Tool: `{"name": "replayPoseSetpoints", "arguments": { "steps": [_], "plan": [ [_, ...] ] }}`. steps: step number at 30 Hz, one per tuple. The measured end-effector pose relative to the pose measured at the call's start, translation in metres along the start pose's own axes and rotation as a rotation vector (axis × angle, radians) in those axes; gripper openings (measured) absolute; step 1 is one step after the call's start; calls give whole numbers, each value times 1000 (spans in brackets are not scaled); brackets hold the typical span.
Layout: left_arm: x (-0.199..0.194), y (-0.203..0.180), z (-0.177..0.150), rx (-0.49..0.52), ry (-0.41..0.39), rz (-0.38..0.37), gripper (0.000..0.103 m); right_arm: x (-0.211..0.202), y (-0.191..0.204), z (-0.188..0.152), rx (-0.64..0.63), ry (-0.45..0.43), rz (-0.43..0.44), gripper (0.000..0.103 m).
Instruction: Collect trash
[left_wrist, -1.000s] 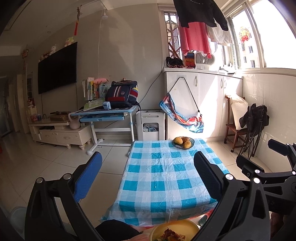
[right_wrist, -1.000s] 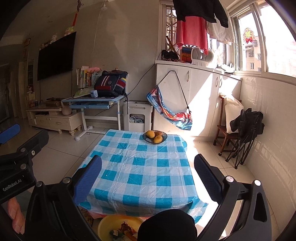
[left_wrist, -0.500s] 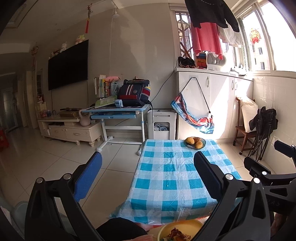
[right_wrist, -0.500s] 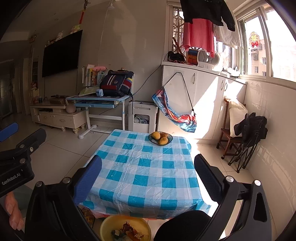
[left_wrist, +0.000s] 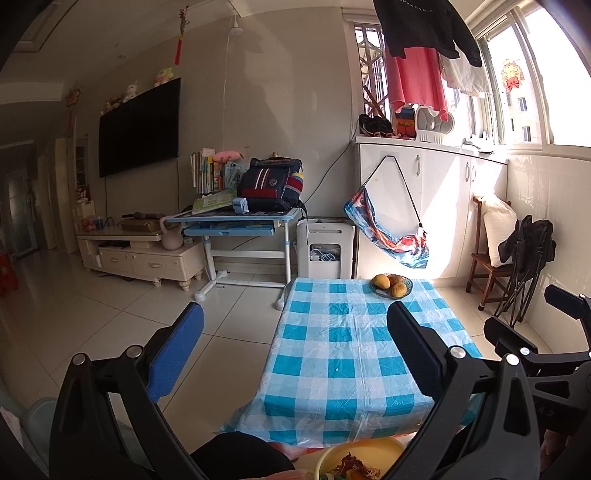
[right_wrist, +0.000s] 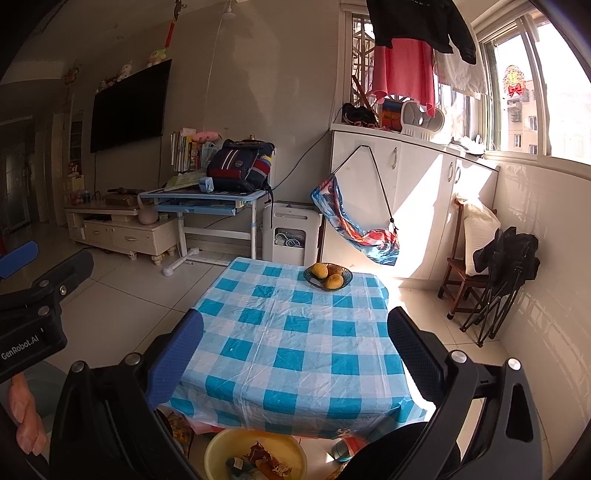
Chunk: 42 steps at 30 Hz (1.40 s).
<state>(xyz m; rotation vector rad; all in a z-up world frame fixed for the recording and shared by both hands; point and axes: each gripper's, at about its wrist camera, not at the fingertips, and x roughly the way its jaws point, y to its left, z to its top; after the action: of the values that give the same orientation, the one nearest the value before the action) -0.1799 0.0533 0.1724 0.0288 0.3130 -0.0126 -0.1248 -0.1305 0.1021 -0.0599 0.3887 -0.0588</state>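
Both views have swung left since the earlier frames; the table now sits further right.
Left gripper (left_wrist: 295, 354) and right gripper (right_wrist: 295, 354): fingers spread wide, holding nothing. The yellow basin (right_wrist: 221, 448) of trash (right_wrist: 258, 459) stands on the floor below the table (right_wrist: 288, 354) edge, beneath both grippers. Fruit bowl (right_wrist: 328, 276) at far end.

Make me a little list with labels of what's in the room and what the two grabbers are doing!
table: low, blue-and-white checked cloth
on table: fruit bowl at the far end
trash: scraps in a yellow basin on the floor, near end of table
left gripper: open, holding nothing
right gripper: open, holding nothing
behind table: blue desk with a backpack
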Motion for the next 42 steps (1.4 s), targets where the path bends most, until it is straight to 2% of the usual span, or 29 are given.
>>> {"name": "replayPoseSetpoints", "arguments": {
  "steps": [24, 26, 29, 31, 33, 37, 42],
  "plan": [
    [-6, -5, 1, 10, -12, 4, 96, 0, 7, 2, 0, -4, 4, 95],
    [-6, -4, 0, 6, -10, -10, 96, 0, 7, 2, 0, -4, 3, 95],
    [-6, -5, 0, -6, -15, -69, 96, 1, 8, 2, 4, -4, 8, 95],
    [-6, -10, -2, 6, -14, -123, 96, 3, 10, 3, 6, -10, 13, 95],
    [-6, -19, -4, 38, -26, -139, 96, 4, 11, 3, 6, -23, 20, 95],
    [-2, -43, -7, 131, -66, -88, 96, 15, 8, -2, 3, -28, 22, 95],
    [25, -60, -6, 163, -4, -58, 96, 44, -6, -7, 20, 9, 9, 95]
  ]
}}
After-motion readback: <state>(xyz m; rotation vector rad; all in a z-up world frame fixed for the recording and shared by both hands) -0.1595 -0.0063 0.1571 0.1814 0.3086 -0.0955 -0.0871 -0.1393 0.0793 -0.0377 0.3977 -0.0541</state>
